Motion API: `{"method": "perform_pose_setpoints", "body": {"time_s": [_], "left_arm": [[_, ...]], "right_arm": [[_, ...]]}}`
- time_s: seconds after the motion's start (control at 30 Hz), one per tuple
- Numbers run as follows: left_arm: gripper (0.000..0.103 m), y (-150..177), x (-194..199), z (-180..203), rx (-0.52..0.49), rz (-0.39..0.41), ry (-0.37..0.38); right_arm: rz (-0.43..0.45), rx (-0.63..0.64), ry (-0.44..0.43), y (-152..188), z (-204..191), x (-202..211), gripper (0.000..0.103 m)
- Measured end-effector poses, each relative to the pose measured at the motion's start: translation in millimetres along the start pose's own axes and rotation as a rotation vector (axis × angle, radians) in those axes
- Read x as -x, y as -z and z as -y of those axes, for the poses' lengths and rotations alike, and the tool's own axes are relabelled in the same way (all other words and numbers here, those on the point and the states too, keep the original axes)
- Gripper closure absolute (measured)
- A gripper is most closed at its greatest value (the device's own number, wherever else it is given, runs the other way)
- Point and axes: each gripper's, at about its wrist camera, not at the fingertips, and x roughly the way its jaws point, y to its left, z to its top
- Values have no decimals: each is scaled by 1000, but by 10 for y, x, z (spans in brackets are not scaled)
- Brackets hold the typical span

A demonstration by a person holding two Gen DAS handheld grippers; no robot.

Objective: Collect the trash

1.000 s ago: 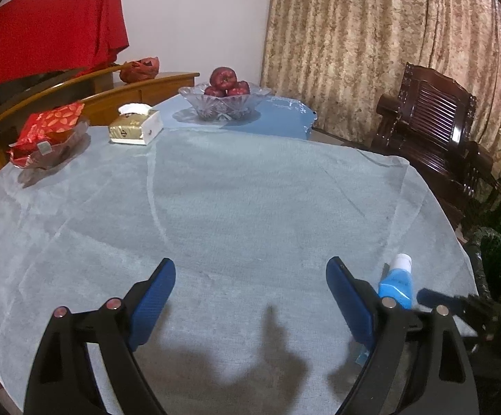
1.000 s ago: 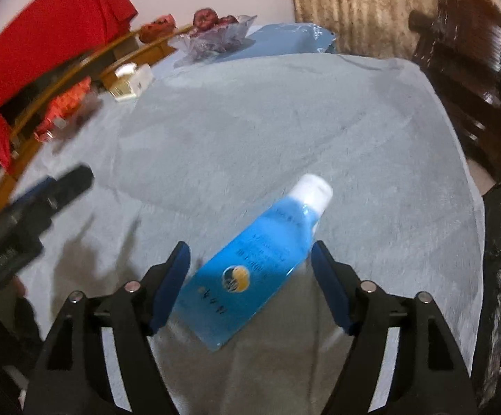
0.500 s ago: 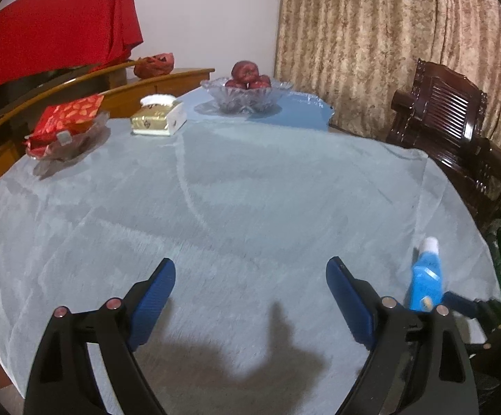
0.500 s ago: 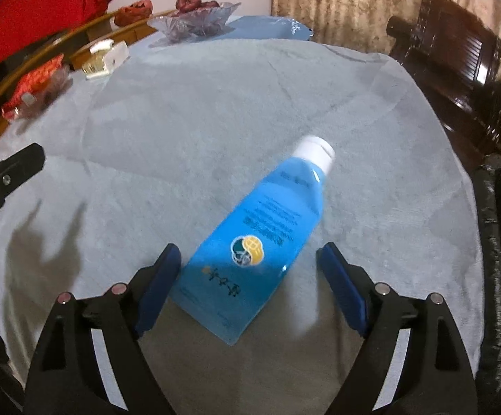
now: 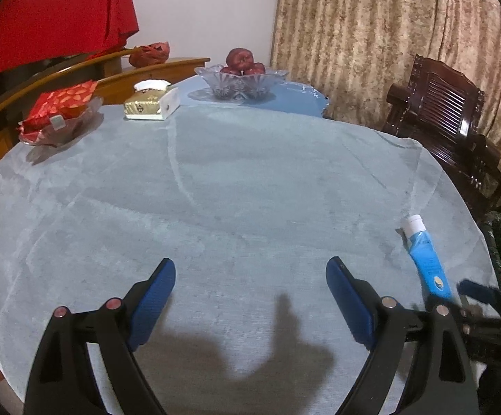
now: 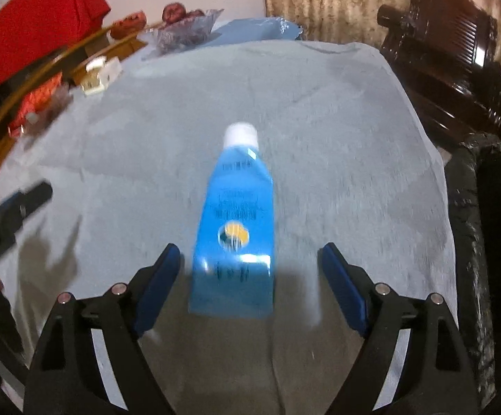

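On the surface: a pale grey-blue cloth (image 5: 250, 180) covers the whole round top, creased in long lines.
My right tongs (image 6: 250, 276): spread wide, pointing down at the cloth; the blue pads stand clear on both sides of the bottle, neither one touching it.
Blue bottle (image 6: 236, 221): lies flat on the cloth, its wide bottom end between my right pads, its white cap (image 6: 240, 134) pointing away from me. A round yellow mark sits on its face. The right view is blurred, so I cannot read the print.
Bottle's place: near the right edge of the surface, as my left view shows (image 5: 426, 259).
My left tongs (image 5: 250, 290): spread wide over bare cloth, nothing between the pads; their shadow falls on the cloth just below.
Far side: a glass bowl (image 5: 240, 83) of red fruit stands on a blue mat (image 5: 292, 98); beside it a gold tissue box (image 5: 152, 103); farther left a glass dish holding a red packet (image 5: 60, 107).
Beyond the surface: a dark wooden chair (image 5: 444, 110) on the right, a patterned curtain (image 5: 371, 27) behind it, a red cloth (image 5: 53, 17) hanging at upper left.
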Motion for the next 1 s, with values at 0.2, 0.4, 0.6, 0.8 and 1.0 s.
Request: {"method": "perform_pose_setpoints", "body": {"time_s": [0.2, 0.4, 0.6, 0.8, 1.0], "left_arm": [[16, -28, -18, 76, -9, 1, 7], [16, -32, -37, 126, -16, -2, 11], [16, -25, -8, 188, -28, -1, 21], [16, -61, 62, 278, -35, 12, 32], [16, -84, 98, 432, -47, 18, 56]], "right_arm": [[7, 9, 5, -197, -15, -171, 24], [16, 79, 47, -139, -93, -212, 38], [10, 95, -30, -153, -105, -132, 57], [48, 106, -72, -200, -37, 129, 60], [-2, 101, -112, -232, 71, 184, 93]]}}
